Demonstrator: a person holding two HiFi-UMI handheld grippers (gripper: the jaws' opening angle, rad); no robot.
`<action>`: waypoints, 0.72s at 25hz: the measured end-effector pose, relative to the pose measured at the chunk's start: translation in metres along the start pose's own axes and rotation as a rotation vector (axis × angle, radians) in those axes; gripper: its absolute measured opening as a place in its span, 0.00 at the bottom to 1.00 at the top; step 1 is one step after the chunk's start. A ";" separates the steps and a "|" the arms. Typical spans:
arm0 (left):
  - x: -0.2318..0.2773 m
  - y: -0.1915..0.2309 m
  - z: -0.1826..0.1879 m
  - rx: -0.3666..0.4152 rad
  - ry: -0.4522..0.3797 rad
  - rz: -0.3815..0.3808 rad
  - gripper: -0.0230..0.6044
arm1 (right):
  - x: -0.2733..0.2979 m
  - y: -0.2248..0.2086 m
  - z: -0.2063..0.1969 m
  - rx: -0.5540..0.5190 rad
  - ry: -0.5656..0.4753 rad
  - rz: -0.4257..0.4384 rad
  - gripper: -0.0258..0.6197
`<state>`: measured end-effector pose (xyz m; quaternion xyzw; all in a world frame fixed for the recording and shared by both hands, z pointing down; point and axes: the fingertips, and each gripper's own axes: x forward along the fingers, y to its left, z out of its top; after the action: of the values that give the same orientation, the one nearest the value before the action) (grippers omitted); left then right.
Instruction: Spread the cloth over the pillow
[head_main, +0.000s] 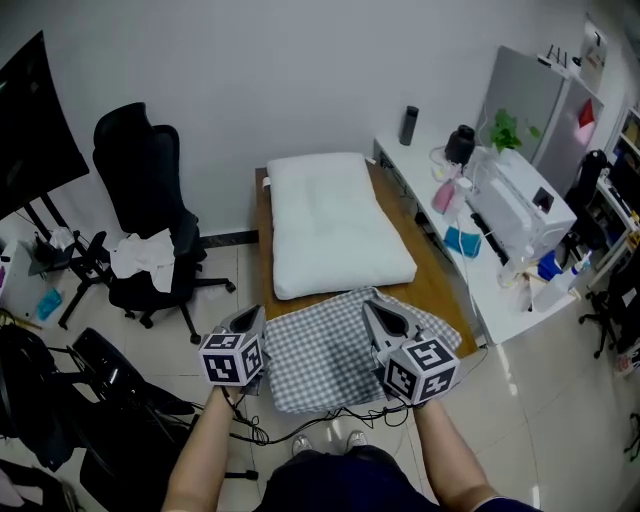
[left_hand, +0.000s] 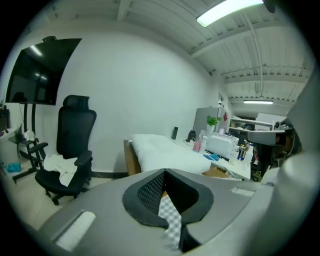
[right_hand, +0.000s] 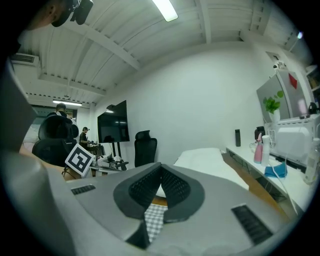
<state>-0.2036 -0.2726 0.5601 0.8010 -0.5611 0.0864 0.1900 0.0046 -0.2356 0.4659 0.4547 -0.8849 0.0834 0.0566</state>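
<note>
A grey-and-white checked cloth (head_main: 325, 350) hangs over the near end of a narrow wooden table (head_main: 440, 290). A white pillow (head_main: 332, 222) lies on that table beyond the cloth. My left gripper (head_main: 256, 318) is shut on the cloth's near left corner, and checked fabric (left_hand: 171, 215) shows pinched between its jaws in the left gripper view. My right gripper (head_main: 372, 312) is shut on the cloth's right part, with checked fabric (right_hand: 154, 220) caught between its jaws too. Both grippers are held side by side just short of the pillow's near edge.
A black office chair (head_main: 150, 205) with white fabric on its seat stands left of the table. A white desk (head_main: 480, 225) with bottles, a plant and a white appliance (head_main: 515, 205) runs along the right. Cables and dark gear (head_main: 110, 385) lie on the floor at left.
</note>
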 end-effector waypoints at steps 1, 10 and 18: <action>0.003 0.005 -0.007 -0.007 0.015 0.011 0.05 | 0.005 0.001 -0.003 0.002 0.008 0.004 0.06; 0.035 0.038 -0.071 -0.059 0.173 0.062 0.08 | 0.047 0.015 -0.024 0.015 0.078 0.060 0.06; 0.063 0.054 -0.134 -0.167 0.298 0.050 0.24 | 0.076 0.034 -0.039 0.021 0.129 0.109 0.06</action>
<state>-0.2218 -0.2896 0.7156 0.7466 -0.5516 0.1621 0.3348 -0.0665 -0.2690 0.5139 0.3999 -0.9020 0.1249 0.1039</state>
